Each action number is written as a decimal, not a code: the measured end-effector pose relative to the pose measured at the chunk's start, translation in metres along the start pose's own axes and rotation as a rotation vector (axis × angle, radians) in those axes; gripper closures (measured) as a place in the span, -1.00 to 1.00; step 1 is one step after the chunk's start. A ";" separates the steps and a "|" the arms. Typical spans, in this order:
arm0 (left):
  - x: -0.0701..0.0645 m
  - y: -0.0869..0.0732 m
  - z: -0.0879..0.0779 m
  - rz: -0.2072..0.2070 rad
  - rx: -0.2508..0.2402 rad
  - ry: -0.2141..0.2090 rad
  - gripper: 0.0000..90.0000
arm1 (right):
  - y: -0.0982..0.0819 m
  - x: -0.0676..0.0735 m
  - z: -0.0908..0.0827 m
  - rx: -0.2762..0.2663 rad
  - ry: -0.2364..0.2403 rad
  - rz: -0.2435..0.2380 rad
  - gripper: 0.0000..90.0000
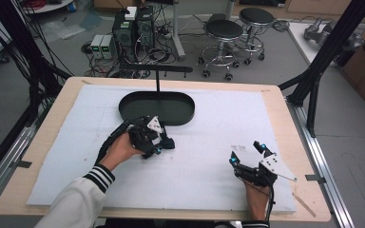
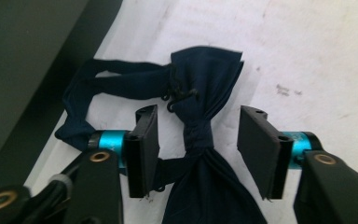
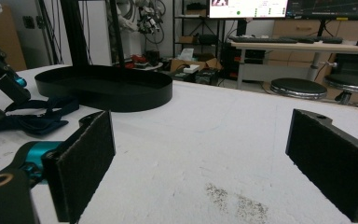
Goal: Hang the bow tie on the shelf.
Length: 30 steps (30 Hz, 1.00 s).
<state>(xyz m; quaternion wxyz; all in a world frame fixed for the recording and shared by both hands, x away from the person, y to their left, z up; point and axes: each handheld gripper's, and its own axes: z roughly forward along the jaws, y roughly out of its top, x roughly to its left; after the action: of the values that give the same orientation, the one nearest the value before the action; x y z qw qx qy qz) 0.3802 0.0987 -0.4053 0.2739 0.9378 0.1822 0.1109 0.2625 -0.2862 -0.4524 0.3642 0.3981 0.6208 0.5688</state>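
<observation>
Tray (image 1: 138, 110) just beyond bow tie (image 2: 205, 140).

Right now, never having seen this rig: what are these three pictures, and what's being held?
No robot: a person holds a two-jaw gripper in each hand. The high view looks down on the white-padded table; the other two look along each gripper's jaws. The left gripper straddles the knot of a dark navy fabric bow tie, pads not yet touching it, beside a black oval metal tray. The right gripper rests open with nothing between its jaws.
</observation>
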 end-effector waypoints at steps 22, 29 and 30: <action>-0.003 0.012 0.011 0.047 0.106 0.030 0.49 | 0.000 0.000 0.000 0.000 0.002 0.008 -0.84; -0.002 0.010 0.017 0.043 0.142 0.015 0.41 | 0.000 0.000 -0.001 -0.001 0.001 0.016 -0.84; -0.002 0.010 0.017 0.038 0.142 0.005 0.44 | 0.000 0.000 -0.001 -0.004 0.000 0.011 -0.84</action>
<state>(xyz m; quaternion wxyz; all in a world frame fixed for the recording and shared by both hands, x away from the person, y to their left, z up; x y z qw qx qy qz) 0.3864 0.0820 -0.4135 0.2041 0.9578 0.1727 0.1053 0.2621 -0.2867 -0.4526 0.3619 0.4009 0.6174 0.5719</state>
